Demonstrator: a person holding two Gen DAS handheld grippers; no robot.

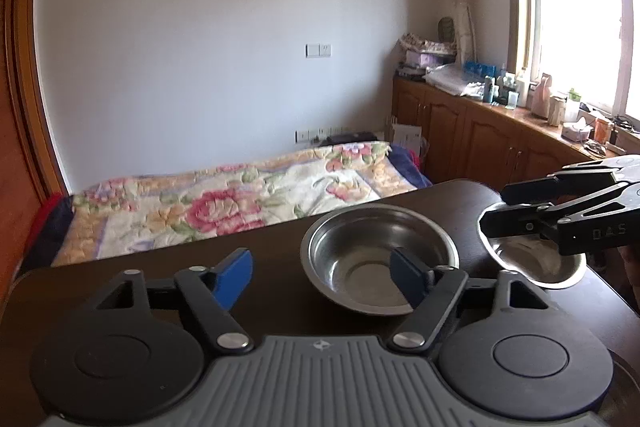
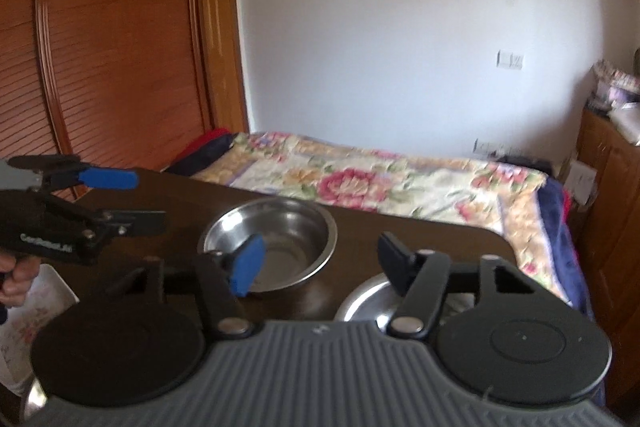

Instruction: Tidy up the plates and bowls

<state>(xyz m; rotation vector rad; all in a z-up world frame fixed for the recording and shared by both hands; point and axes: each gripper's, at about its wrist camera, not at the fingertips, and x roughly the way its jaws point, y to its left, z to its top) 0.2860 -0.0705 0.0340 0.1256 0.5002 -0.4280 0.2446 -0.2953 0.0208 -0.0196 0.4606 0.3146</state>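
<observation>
Two steel bowls on a dark table [image 1: 240, 259], both grippers spread and holding nothing.

The left gripper [image 1: 324, 277] hovers before the wide bowl [image 1: 378, 259]; the right gripper [image 2: 320, 265] hangs over the smaller bowl [image 1: 536, 263], hiding much of it. Only the right-wrist view shows a floral plate [image 2: 36, 311], cut off at the left edge, and a hand [image 2: 14, 279].

White wall [image 1: 200, 47], floral bed [image 1: 224, 203], wooden cabinets [image 1: 460, 131], bright window [image 1: 576, 19]
</observation>
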